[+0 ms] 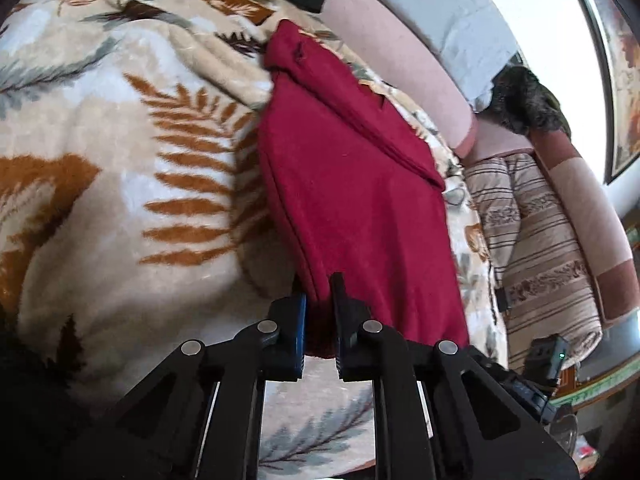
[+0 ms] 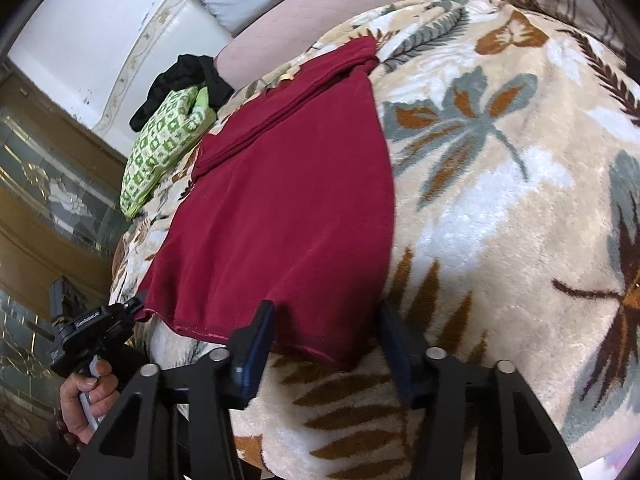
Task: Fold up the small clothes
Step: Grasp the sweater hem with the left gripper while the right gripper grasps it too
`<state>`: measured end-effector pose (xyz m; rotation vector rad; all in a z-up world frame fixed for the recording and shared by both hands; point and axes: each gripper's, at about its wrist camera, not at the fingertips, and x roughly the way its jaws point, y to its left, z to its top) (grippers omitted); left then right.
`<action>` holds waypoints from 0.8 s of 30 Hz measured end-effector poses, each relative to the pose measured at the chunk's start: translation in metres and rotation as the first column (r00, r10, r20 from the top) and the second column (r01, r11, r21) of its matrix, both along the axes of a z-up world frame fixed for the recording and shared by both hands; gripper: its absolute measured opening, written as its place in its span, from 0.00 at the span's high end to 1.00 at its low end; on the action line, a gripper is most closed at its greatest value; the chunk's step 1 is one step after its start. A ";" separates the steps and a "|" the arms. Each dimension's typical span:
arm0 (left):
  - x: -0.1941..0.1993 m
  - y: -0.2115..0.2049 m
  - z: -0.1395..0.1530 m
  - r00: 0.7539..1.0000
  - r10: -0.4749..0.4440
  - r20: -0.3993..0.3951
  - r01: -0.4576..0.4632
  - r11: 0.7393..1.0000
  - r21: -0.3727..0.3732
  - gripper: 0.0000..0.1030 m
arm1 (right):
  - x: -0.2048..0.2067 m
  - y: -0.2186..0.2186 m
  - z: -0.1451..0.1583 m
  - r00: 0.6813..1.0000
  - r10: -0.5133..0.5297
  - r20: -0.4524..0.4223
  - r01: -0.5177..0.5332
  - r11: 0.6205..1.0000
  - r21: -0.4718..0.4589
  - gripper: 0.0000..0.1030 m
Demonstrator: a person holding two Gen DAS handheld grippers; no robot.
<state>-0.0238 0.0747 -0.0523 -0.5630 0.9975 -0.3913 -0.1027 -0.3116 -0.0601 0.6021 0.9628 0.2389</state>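
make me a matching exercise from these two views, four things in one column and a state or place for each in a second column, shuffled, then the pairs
Things:
1. left gripper
2. right gripper
3. red garment
4. green patterned cloth

States or places:
A. bunched at the far edge of the blanket, beside a black cloth
B. jaws apart, astride a near corner of the garment
C. spread flat on the leaf-print blanket, far end folded over
D. shut on the garment's near hem

Pairs: 1-D, 2-B, 3-C, 4-A
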 end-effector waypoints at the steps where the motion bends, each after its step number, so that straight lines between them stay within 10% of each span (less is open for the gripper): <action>1: 0.001 -0.003 -0.001 1.000 -0.014 -0.004 0.014 1.000 -0.010 0.90 | 0.001 0.000 -0.001 1.000 0.007 -0.004 -0.007 1.000 -0.003 0.66; 11: 0.007 0.003 -0.023 0.992 0.028 -0.123 -0.038 0.996 -0.075 0.78 | 0.003 0.006 -0.002 1.000 0.013 -0.010 -0.013 0.999 -0.043 0.78; 14: 0.004 0.002 -0.014 0.996 0.024 -0.084 -0.027 0.999 -0.031 0.93 | 0.004 0.008 0.000 1.000 0.023 -0.008 -0.024 0.998 -0.064 0.80; 24: -0.003 0.028 0.043 0.992 0.118 0.039 -0.118 0.993 0.007 0.95 | 0.000 -0.003 0.051 0.978 -0.032 0.206 0.044 0.997 -0.055 0.92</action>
